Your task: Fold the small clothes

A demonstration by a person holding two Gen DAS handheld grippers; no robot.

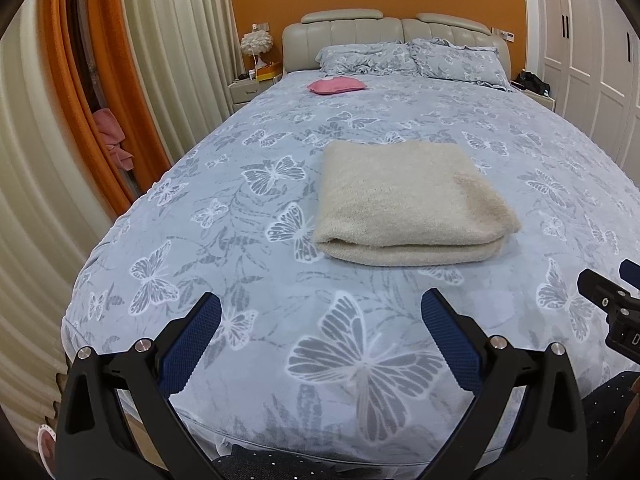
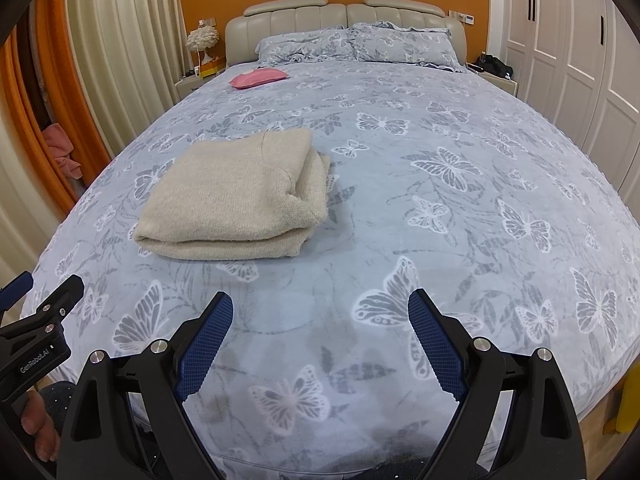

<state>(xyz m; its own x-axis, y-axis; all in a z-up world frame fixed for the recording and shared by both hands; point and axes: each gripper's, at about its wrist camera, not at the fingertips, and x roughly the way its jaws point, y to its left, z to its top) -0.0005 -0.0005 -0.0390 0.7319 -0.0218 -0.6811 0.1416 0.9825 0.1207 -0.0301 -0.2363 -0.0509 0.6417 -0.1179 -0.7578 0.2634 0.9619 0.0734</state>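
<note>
Left gripper (image 1: 320, 312) sits at bottom of its frame, blue pads spread wide, nothing between them. Right gripper (image 2: 320, 316) is the same: jaws apart, empty, low over the butterfly bedspread (image 2: 440, 240).

Cream knit garment (image 1: 408, 200) lies folded on the bedspread, frame centre in the left view, left of centre in the right view (image 2: 236, 196), well ahead of both grippers.

Likely soft, light and floppy, a fuzzy knit unlikely to slip; layers could slide apart if pinched singly. Best hold is probably the near folded edge, or the open right-side corner.

Looks like a neat rectangle, several layers thick, with looser edges bunched on its right side.

Fold looks about done.
</note>
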